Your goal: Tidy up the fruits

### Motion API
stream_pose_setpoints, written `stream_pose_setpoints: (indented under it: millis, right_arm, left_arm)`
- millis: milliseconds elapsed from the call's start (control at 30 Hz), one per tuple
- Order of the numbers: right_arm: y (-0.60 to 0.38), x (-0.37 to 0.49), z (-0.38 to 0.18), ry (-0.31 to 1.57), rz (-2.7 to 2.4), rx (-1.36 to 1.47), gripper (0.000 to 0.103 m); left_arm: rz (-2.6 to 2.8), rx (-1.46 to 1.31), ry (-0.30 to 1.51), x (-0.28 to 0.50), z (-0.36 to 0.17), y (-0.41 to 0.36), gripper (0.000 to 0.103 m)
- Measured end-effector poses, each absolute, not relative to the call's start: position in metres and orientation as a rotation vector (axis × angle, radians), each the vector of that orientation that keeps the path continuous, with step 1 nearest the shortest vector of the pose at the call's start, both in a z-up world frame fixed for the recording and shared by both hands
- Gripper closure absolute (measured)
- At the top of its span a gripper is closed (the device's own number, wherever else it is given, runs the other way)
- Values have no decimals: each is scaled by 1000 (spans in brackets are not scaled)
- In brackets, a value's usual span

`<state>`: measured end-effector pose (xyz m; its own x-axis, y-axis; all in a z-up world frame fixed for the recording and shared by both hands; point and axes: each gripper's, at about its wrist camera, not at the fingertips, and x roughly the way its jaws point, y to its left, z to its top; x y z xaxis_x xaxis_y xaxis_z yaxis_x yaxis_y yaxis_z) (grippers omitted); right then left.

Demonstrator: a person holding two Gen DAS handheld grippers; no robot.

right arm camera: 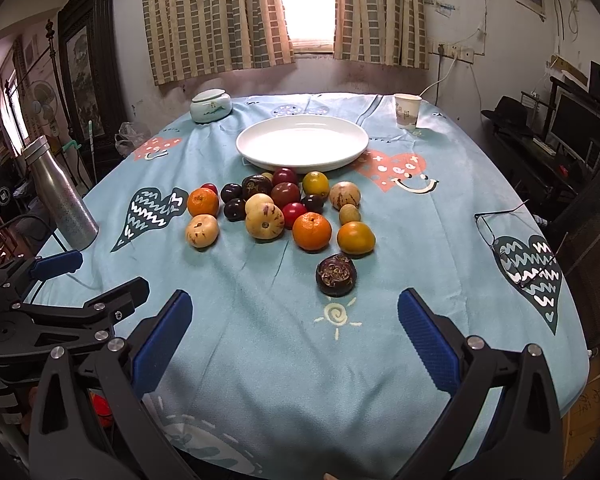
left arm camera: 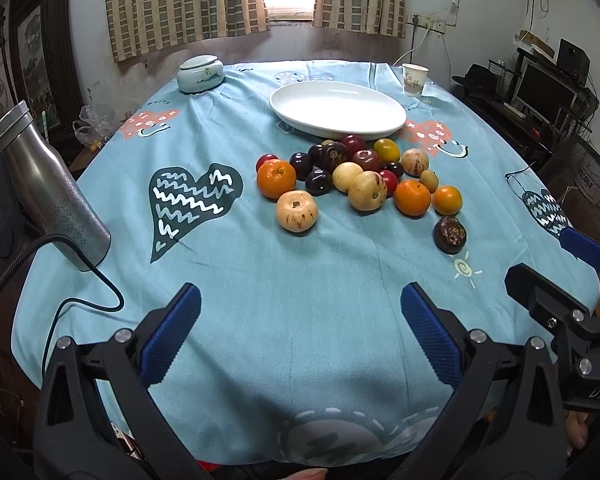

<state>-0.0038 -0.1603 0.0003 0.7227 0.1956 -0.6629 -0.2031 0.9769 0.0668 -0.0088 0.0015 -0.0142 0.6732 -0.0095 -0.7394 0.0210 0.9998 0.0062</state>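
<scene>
covering the table, a light blue heart-print tablecloth [right arm camera: 260,320] carries all items. an empty white oval plate [right arm camera: 302,142] sits toward the far side; the fruit pile [right arm camera: 276,210] of oranges, dark plums and pale speckled fruits lies just in front of it. one dark wrinkled fruit [right arm camera: 336,275], possibly a passion fruit, lies apart, nearer. left gripper [left arm camera: 300,336] and right gripper [right arm camera: 296,340] hover spread wide, holding nothing.
</scene>
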Motion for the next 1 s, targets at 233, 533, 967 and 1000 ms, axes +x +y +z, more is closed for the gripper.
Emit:
stream_pose_setpoints:
  millis: [233,533,967,1000]
  right_arm:
    - [-160,-5,0,736,225,-8,1]
    - [-159,-5,-1,741,225,-8,1]
    - [-169,-8,4,634,238,8,1]
    - [-174,-12,8,573,239,16,1]
  left_arm:
    - [-17,11,839,-8,-14,1,2]
    - [-22,18,845,-8,-16,-2,2]
    - [-78,-13,822,-4,-17,5,2]
    - [-87,-24,814,-3,-17,8,2]
